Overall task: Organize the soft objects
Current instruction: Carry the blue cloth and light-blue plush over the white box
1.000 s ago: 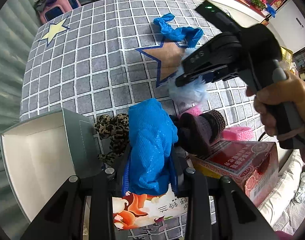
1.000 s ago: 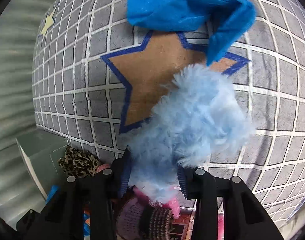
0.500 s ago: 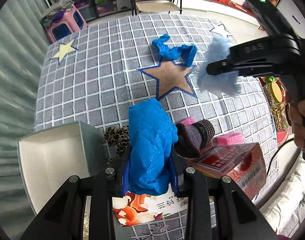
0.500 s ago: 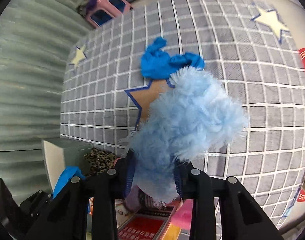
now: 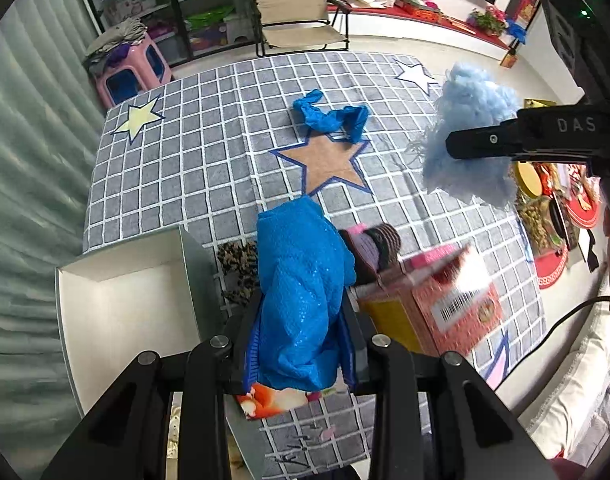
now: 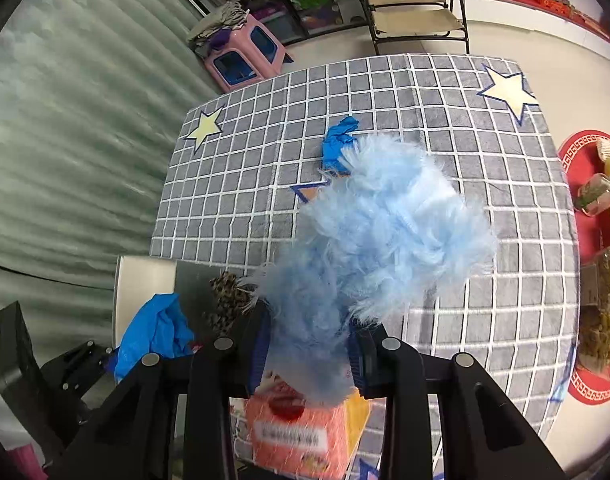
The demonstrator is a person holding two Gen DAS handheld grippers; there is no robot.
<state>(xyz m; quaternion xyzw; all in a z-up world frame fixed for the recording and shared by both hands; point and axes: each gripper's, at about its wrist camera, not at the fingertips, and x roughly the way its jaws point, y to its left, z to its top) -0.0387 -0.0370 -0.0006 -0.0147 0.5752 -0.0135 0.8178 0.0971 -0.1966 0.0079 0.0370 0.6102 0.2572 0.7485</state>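
Observation:
My left gripper (image 5: 301, 340) is shut on a bright blue cloth (image 5: 301, 288), held above the checked grey mat (image 5: 185, 168) beside an open white box (image 5: 125, 312). My right gripper (image 6: 309, 354) is shut on a fluffy light-blue piece (image 6: 385, 232), lifted high over the mat; the same fluffy piece (image 5: 465, 148) hangs at the right in the left wrist view. A second blue cloth (image 5: 333, 118) lies on the mat at the brown star (image 5: 325, 160). A leopard-print item (image 5: 239, 264) and a brown knitted piece (image 5: 375, 248) lie near the box.
A red printed carton (image 5: 437, 304) stands by the knitted piece, with a pink item (image 5: 359, 227) behind it. A folding chair (image 5: 297, 12), a pink stool (image 5: 129, 68) and shelves stand beyond the mat. Jars and red mats (image 6: 597, 200) sit to the right.
Both grippers have risen with their loads. The right one lifted the fluffy piece off the brown star and well above the mat. The view of the room has widened.

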